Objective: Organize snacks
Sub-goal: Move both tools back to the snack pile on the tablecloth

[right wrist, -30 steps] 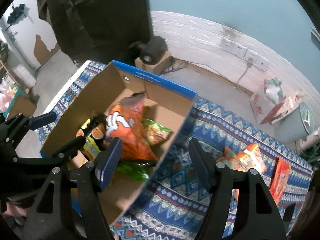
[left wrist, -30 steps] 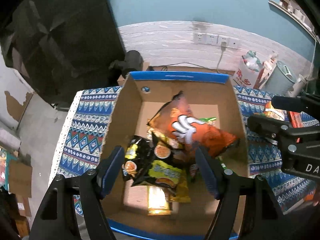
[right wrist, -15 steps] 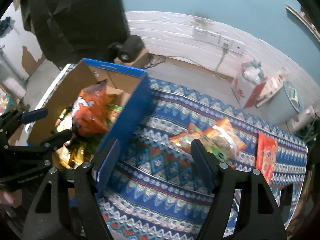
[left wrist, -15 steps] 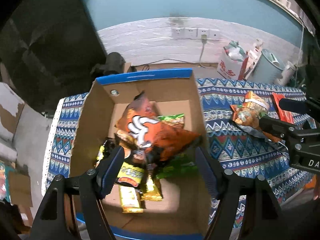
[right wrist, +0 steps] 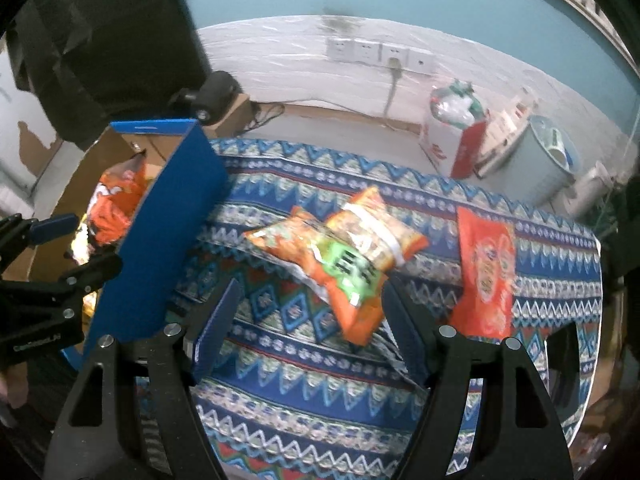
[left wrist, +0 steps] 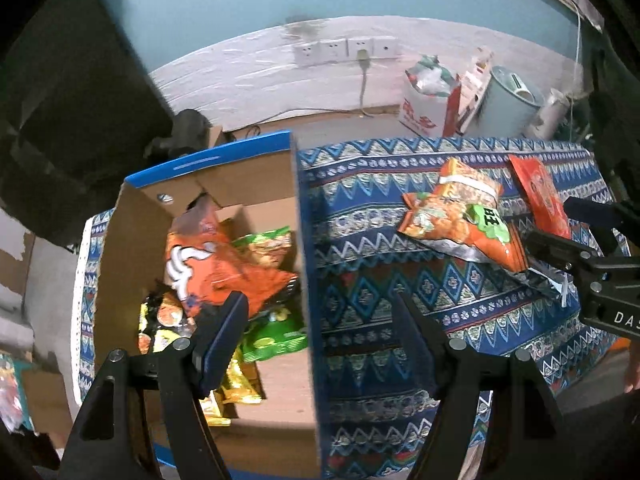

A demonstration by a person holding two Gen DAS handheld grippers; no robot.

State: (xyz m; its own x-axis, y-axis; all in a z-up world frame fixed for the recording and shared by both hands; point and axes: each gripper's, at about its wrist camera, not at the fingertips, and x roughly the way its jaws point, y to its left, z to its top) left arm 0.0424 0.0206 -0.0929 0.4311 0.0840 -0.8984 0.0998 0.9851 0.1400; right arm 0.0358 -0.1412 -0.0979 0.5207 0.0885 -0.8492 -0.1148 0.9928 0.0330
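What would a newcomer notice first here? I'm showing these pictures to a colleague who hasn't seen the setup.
Probably the blue-and-brown cardboard box at the left end of the patterned blue tablecloth, stuffed with snack bags, a big orange chip bag on top. Next, the overlapping orange snack bags lying loose on the cloth, with a flat red packet to their right.

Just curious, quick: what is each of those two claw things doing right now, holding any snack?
Left gripper: open, holding nothing.
Right gripper: open, holding nothing; orange snack bag lies just beyond its fingers.
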